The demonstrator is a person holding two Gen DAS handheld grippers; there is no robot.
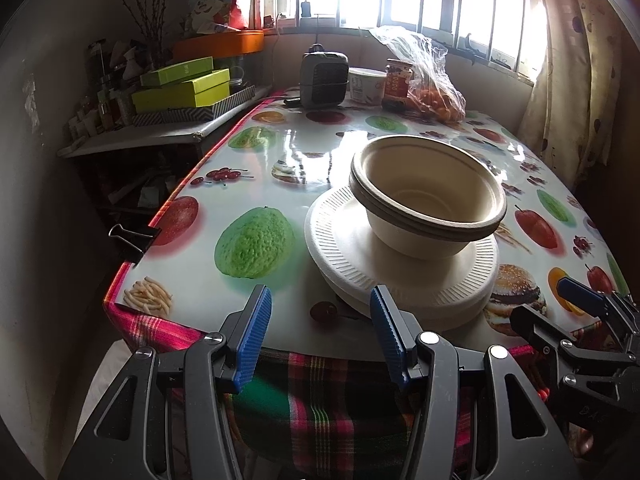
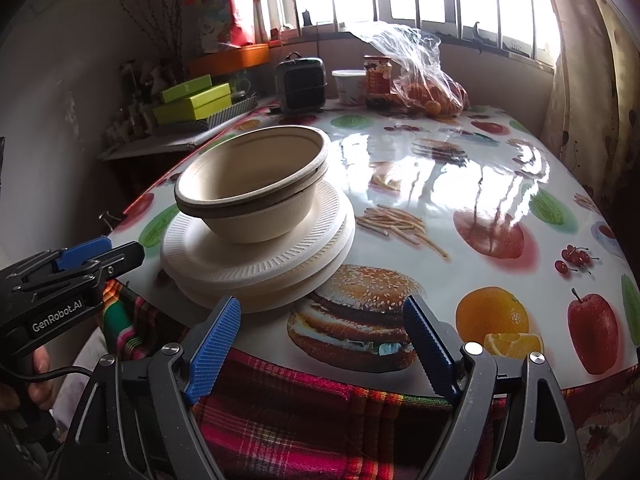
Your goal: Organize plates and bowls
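Note:
Two or three nested beige paper bowls [image 1: 424, 196] [image 2: 248, 176] stand upright on a stack of white ribbed disposable plates [image 1: 348, 248] [image 2: 280, 272], near the front edge of the fruit-print table [image 1: 240, 152]. My left gripper [image 1: 320, 324] hangs open just in front of the plates. Its right pad is close to their front rim, and only tablecloth shows between the pads. My right gripper [image 2: 322, 340] stands wide open over the burger print, to the right of the stack, holding nothing. Each gripper also shows in the other's view: the right gripper [image 1: 556, 306] and the left gripper [image 2: 100, 254].
At the far end of the table stand a small grey fan heater [image 1: 323, 78], a white cup [image 1: 366, 84], a jar [image 1: 397, 84] and a plastic bag of oranges [image 1: 436, 96]. Green boxes [image 1: 180, 88] sit on a side shelf at the left. A binder clip [image 1: 132, 236] grips the left table edge.

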